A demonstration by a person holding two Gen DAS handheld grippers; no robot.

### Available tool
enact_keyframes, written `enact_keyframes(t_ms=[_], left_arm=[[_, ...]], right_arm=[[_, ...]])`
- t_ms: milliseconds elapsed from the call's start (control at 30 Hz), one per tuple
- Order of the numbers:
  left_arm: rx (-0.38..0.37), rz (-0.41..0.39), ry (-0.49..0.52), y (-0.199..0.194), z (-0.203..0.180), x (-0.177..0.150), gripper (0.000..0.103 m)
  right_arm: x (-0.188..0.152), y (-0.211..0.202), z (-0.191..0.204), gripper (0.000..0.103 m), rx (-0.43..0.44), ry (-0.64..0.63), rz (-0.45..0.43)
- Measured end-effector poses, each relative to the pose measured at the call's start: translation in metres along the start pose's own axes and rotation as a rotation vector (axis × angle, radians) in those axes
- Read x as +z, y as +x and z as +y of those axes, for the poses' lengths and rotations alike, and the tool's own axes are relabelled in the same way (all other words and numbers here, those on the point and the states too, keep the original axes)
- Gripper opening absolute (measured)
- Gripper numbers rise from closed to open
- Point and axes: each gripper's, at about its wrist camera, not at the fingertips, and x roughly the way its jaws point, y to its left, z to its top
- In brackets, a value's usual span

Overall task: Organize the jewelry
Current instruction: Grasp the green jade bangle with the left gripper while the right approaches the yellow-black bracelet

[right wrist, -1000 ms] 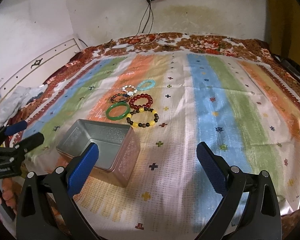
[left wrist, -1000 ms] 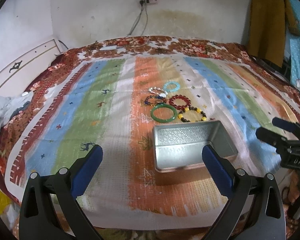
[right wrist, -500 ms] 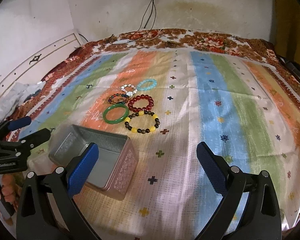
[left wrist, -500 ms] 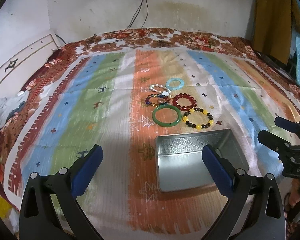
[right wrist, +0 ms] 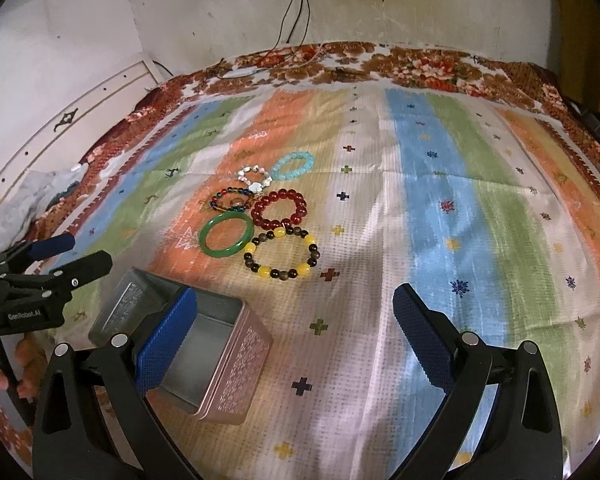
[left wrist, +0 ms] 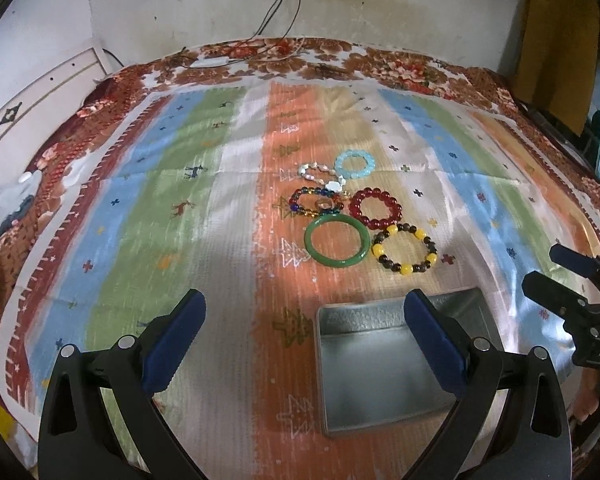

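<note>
**Both hand-held grippers closer in, nothing picked up**

You've pushed both cameras forward since a second ago, so the bracelets and the tin box (left wrist: 384,368) look bigger and sit lower in view. Your left hand-held gripper (left wrist: 304,340) is spread wide and holding nothing; same for your right hand-held gripper (right wrist: 296,340). From the left wrist view, the box is open on the bed (left wrist: 140,216) at about 5 o'clock, behind the right finger. The bracelets cluster at 12 to 1 o'clock: green bangle (left wrist: 337,241) touching the yellow-and-dark bead bracelet (left wrist: 405,249), red bead bracelet (left wrist: 375,208) just beyond, then the multicolour one (left wrist: 315,202), the white one (left wrist: 320,174) and the light blue one (left wrist: 355,164).
</note>
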Motion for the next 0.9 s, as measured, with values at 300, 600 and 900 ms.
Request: enact_keyframes(t_ms=[300,600,900], left_arm=[[0.006,0.046,-0.019,0.024,0.008,0.018,0.097],[-0.006,0.070,-0.004,0.041,0.008,0.032,0.097],[-0.049,0.153,-0.002,0.075,0.013,0.048,0.097]], right_arm=[[0.015,0.020,-0.011,0.099,0.004,0.018,0.054],[0.025,0.036,-0.014,0.099,0.009,0.022,0.091],[0.033,0.063,-0.011,0.099,0.001,-0.009,0.162]])
